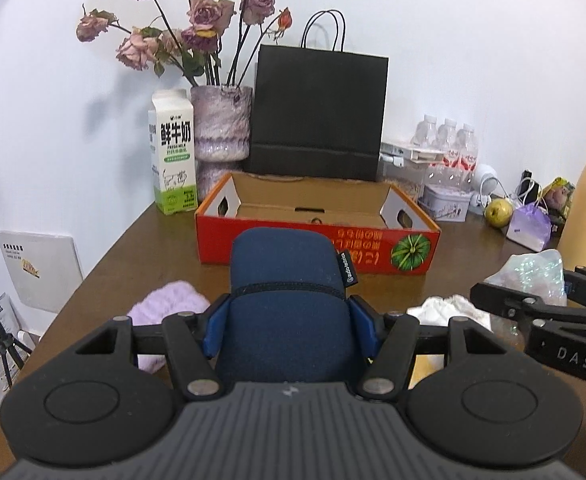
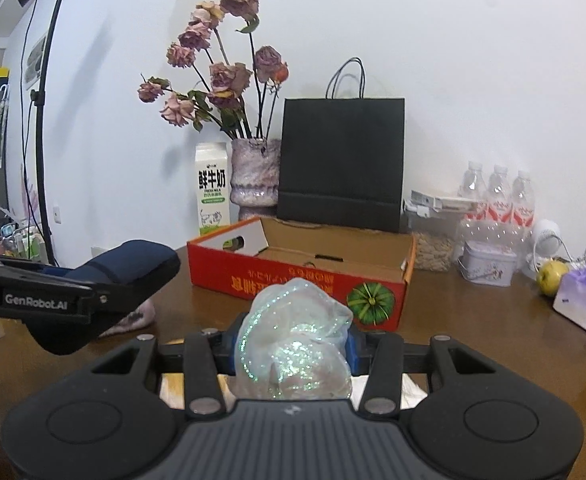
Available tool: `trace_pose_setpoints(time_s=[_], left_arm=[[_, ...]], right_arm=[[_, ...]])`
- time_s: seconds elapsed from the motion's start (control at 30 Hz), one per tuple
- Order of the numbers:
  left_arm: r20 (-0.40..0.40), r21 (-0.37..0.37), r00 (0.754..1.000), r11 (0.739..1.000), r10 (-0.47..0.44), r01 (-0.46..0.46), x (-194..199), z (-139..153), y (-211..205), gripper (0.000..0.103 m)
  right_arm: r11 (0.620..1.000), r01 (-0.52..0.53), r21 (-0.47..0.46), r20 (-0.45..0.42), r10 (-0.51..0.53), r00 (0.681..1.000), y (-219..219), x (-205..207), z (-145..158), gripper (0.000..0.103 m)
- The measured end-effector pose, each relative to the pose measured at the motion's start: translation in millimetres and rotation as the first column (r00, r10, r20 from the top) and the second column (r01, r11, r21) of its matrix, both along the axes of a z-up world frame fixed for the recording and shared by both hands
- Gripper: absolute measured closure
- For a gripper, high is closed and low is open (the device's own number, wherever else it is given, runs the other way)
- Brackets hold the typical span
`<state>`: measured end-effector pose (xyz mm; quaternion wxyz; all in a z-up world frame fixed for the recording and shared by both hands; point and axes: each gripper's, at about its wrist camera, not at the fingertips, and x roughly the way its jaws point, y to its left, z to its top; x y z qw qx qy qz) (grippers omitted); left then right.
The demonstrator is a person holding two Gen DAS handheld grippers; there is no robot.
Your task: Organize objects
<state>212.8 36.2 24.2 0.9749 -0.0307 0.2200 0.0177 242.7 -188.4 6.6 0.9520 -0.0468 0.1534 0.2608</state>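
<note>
The left gripper is clenched on a navy fabric pouch, its blue pads pressing both flanks so that the pouch stands lengthwise between the fingers with its rounded end pointing toward the red cardboard box. The right gripper is clenched on an iridescent crumpled bag, gathered at the waist so the loose film bulges above the fingers. Both items are held clear of the wooden table, in front of the box's near wall; the judgement is that each is carried high so it can pass over that wall without snagging. The box is open at the top, its floor appears bare, and its flaps are folded inward at both short ends, which narrows the entry there; the middle of the opening offers the widest room. Behind the box stand a black paper bag, a vase of dried roses and a milk carton, all close to its far wall, so travel beyond that edge is limited. To the right of the box lie a tin, water bottles and a yellow-green fruit. In front of the box, a lilac knitted item and a white crumpled item rest on the table, not yet organised.
</note>
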Motion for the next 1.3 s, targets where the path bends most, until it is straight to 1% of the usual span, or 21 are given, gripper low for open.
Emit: trace_pose_setpoints(time_s=[0.27,0.6,0.87,1.3], left_arm=[[0.020,-0.009,1.000,1.000,0.003,-0.002,21.3,11.3,-0.2,0.040],[0.024,-0.012,1.000,1.000,0.005,-0.005,55.3,17.2,1.2,0.040],[0.046,-0.016,0.999,1.000,0.007,-0.006,80.1,26.6,1.1,0.040],[0.062,-0.039,0.998,0.999,0.009,-0.007,115.8,28.9,4.0,0.040]], right_arm=[[1.000,-0.003,-0.001,0.010,0.003,1.000,12.8,20.7,10.1,0.059],[1.000,-0.005,-0.005,-0.004,0.005,1.000,26.1,50.4,10.6,0.059],[1.000,-0.002,0.002,0.009,0.002,1.000,32.0,72.8,17.4,0.059],[1.000,0.002,0.026,0.018,-0.003,1.000,37.7,112.7,23.3,0.059]])
